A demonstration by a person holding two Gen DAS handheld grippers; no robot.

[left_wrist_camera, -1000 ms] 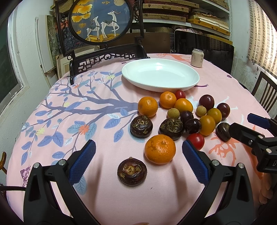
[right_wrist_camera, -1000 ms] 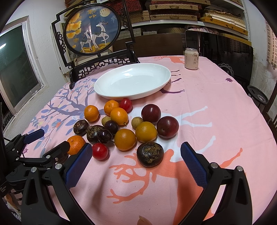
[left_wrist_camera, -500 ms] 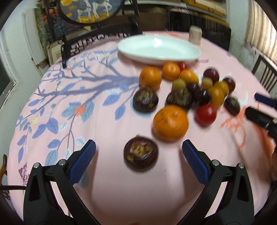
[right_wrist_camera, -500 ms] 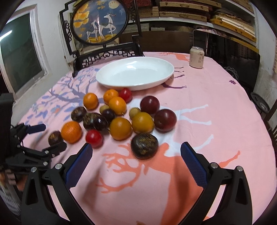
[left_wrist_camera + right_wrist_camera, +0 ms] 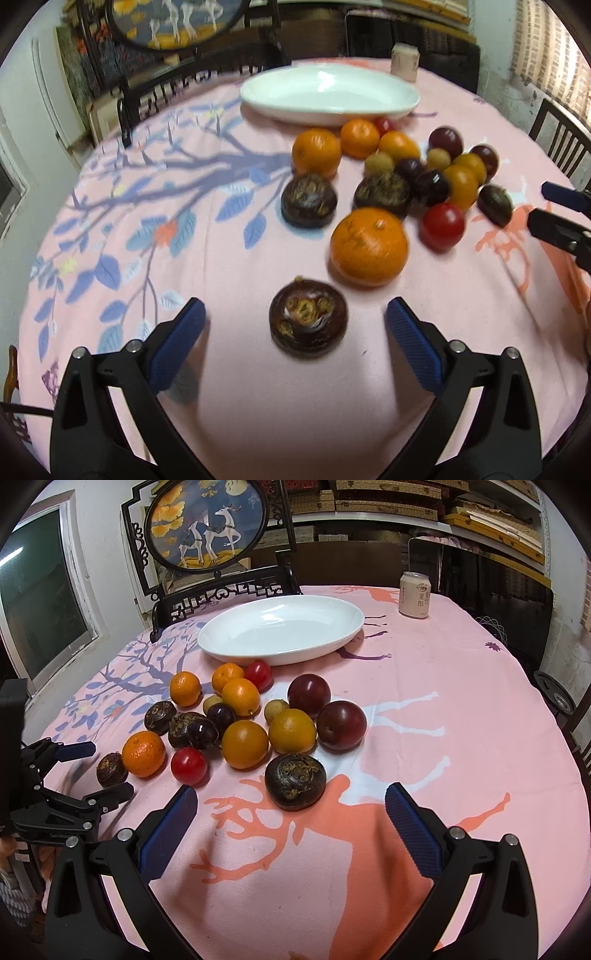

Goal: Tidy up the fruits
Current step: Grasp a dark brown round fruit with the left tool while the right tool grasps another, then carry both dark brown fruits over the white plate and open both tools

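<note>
Indoor light is moderate and warm. The left wrist view is smeared by motion blur, worst on the fruit [image 5: 368,246] ahead of the claw; the right wrist view is sharp. Glare spots the plate [image 5: 347,635]. Soft shadows lie under the fingers [image 5: 177,343]. Fisheye bends the edges and darkens the corners.

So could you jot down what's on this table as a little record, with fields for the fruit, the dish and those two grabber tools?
surface: round table under a pink tablecloth
dish: white oval plate, nothing in it
fruit: oranges, dark plums, cherry tomatoes and brown water chestnuts, all loose on the cloth
left gripper: jaws closing, either side of a water chestnut, pads not touching it
right gripper: open, just short of another water chestnut
other: drink can beyond the plate
</note>
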